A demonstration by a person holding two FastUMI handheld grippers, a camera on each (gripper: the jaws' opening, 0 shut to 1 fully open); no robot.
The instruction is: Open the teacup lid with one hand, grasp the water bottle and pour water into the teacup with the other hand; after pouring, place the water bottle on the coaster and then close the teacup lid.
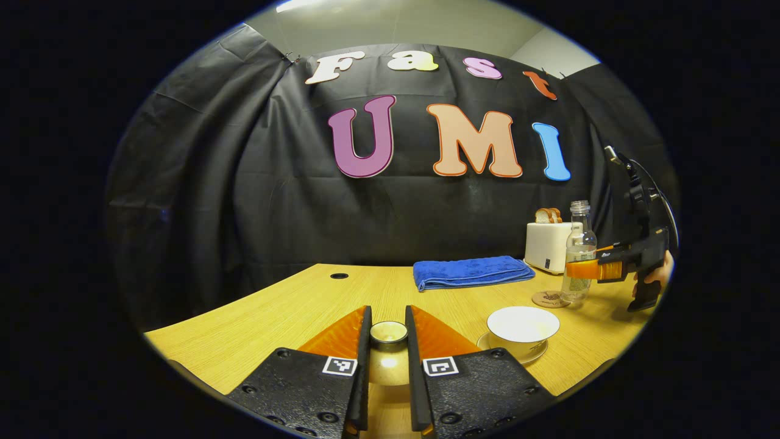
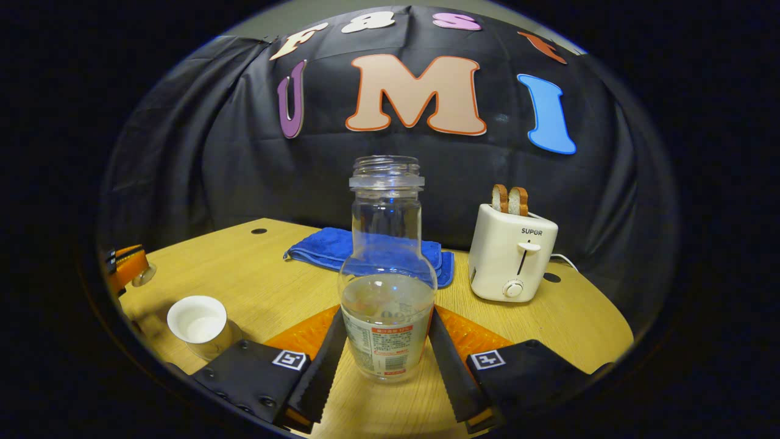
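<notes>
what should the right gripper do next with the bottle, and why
Probably lift the water bottle and carry it toward the teacup. The right gripper has both fingers against the bottle's sides, the cup stands open on its saucer, and the left gripper holds the lid clear of it, so pouring seems next.

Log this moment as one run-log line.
left gripper: shut on teacup lid, lifted | right gripper: shut on water bottle | teacup: open on saucer | pour: not started

Folded blue towel (image 2: 365, 250) on wooden table (image 2: 256, 274), white toaster (image 2: 510, 259) beside it, 2 bread slices (image 2: 510, 200) standing in its slots
</notes>
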